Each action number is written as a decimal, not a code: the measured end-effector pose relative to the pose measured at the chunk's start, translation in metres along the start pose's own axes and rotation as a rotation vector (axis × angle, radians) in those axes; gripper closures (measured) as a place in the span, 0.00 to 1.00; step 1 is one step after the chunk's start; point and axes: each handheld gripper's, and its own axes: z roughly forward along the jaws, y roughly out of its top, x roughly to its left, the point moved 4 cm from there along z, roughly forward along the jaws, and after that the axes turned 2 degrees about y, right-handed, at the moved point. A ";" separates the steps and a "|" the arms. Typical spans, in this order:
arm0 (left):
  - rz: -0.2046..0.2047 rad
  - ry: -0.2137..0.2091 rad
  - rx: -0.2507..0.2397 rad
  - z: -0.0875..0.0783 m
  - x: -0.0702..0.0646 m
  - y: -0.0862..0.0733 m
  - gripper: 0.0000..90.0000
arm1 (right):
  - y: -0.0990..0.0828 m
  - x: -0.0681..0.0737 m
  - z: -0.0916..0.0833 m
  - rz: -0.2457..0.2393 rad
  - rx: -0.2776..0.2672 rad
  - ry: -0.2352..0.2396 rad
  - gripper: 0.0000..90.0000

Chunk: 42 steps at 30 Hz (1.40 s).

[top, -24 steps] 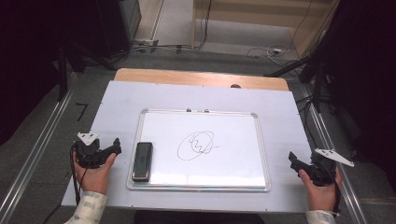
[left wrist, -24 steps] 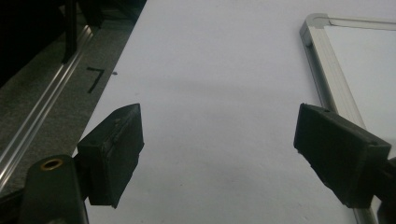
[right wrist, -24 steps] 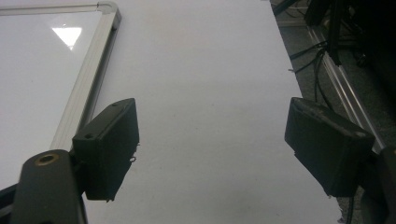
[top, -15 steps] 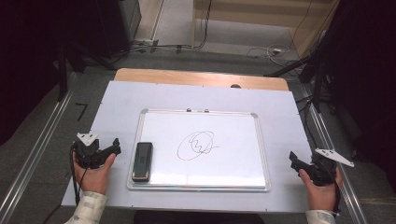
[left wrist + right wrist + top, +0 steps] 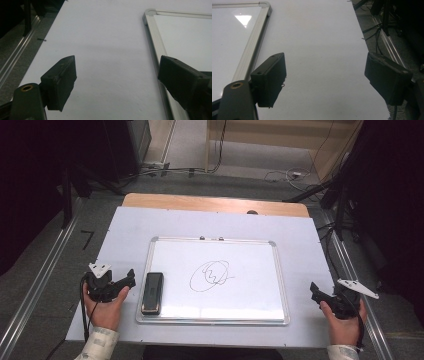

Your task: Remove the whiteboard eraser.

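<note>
Whiteboard (image 5: 240,270) lies flat mid-table, silver frame, w/ a black scribble (image 5: 211,275) — loops inside an oval — drawn near its centre. Black eraser (image 5: 152,292) sits on the board's left edge strip, long side parallel to that frame edge, well left of the scribble.

Left gripper (image 5: 131,279) is off the board's left side, just beside the eraser but not touching it, held in the person's left hand (image 5: 104,305) over the white table sheet (image 5: 150,225). In the left gripper view its jaws stand wide apart, nothing between them — only bare sheet, w/ the board frame (image 5: 155,37) running past the right-hand jaw.

Right gripper (image 5: 315,292) is off the board's right side, near the lower right corner, in the right hand (image 5: 342,322). Jaws also wide open, holding nothing; in the right gripper view the board's frame (image 5: 253,45) lies past the left-hand jaw.
</note>
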 end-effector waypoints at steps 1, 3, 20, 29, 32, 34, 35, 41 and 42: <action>0.005 -0.005 0.003 -0.001 -0.001 0.000 0.18 | 0.000 0.000 0.000 0.002 0.002 -0.004 0.18; 0.002 -0.013 -0.002 -0.002 -0.004 0.000 0.18 | 0.000 -0.001 0.000 0.002 0.000 -0.012 0.18; 0.035 -0.091 0.015 -0.007 -0.042 -0.002 0.18 | 0.000 0.000 -0.002 -0.001 -0.009 -0.017 0.19; 0.057 -0.116 0.034 -0.006 -0.060 -0.007 0.18 | 0.000 0.000 -0.002 -0.002 -0.012 -0.020 0.19; 0.065 -0.121 0.039 -0.006 -0.064 -0.009 0.18 | 0.001 0.000 -0.002 -0.005 -0.013 -0.020 0.19; 0.074 -0.123 0.039 -0.006 -0.067 -0.009 0.18 | 0.001 -0.001 -0.002 -0.003 -0.014 -0.020 0.19; 0.077 -0.123 0.041 -0.006 -0.068 -0.010 0.18 | 0.001 -0.001 -0.002 -0.003 -0.013 -0.021 0.19; 0.089 -0.127 0.045 -0.005 -0.075 -0.012 0.20 | 0.001 0.000 -0.002 -0.007 -0.016 -0.023 0.20; 0.091 -0.124 0.047 -0.005 -0.076 -0.013 0.20 | 0.001 0.000 -0.002 -0.007 -0.016 -0.023 0.20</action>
